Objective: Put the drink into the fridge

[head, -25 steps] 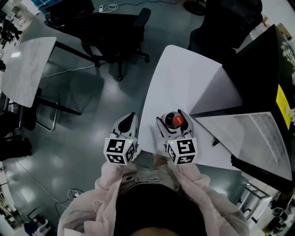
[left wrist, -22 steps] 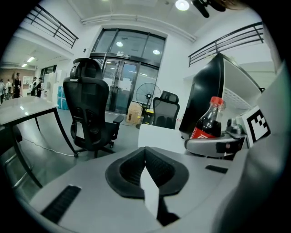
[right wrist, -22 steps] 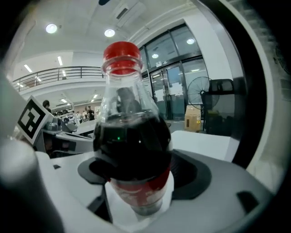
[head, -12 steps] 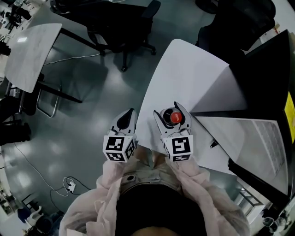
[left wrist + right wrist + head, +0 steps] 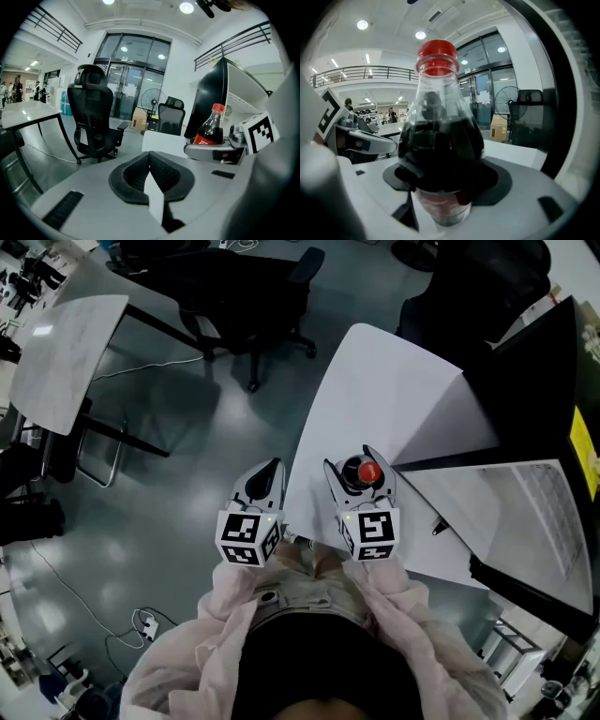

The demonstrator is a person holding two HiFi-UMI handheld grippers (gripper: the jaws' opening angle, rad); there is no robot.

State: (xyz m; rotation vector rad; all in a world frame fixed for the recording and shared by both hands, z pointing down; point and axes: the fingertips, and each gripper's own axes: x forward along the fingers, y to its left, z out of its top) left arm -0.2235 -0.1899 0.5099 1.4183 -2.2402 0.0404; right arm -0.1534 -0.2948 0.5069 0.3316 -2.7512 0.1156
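Since a second ago, the right gripper [image 5: 352, 463] jaws have just been closing in on the cola bottle [image 5: 365, 471]. The bottle itself has not shifted on the white table [image 5: 375, 381]. The fingers now stand fairly wide, pads against the bottle's body on both sides, red cap upright above them. The bottle is near the table's near edge, close to the black fridge [image 5: 530, 381] on the right. Its base is hidden under the gripper and is probably resting on the table. Left gripper [image 5: 271, 469]: fingers together, nothing between them, just off the table's left edge over the floor [image 5: 187, 465]. The fridge is cut off by the frame.
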